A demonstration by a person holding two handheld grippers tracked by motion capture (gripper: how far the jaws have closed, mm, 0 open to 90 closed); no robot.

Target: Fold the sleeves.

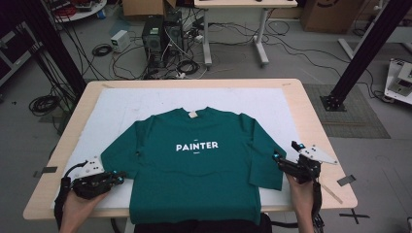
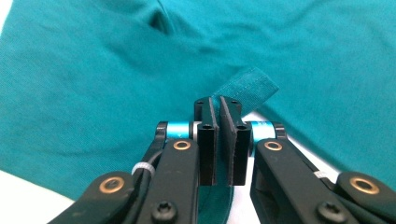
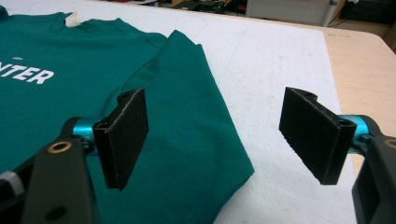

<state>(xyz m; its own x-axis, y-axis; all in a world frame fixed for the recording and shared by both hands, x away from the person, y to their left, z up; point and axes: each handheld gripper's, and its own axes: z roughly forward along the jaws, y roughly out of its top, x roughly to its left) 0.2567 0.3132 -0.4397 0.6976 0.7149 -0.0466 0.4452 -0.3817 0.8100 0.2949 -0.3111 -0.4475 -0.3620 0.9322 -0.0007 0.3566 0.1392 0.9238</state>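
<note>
With the green shirt point(image 1: 194, 165) lying flat, front up, on the white-covered surface point(image 1: 121, 104), the left tool point(image 1: 118, 178) is clamped on the left cuff point(image 2: 247, 86), so the wide-apart right tool point(image 1: 279, 154) should likely pinch the right cuff point(image 1: 267, 180) just as squarely before lifting together.

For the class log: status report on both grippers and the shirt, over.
Left gripper shut on sleeve cuff. Right gripper open beside other sleeve. Green PAINTER shirt flat. Nothing in the way.

Green PAINTER shirt point(image 1: 194, 165) flat on table, front up.
</note>
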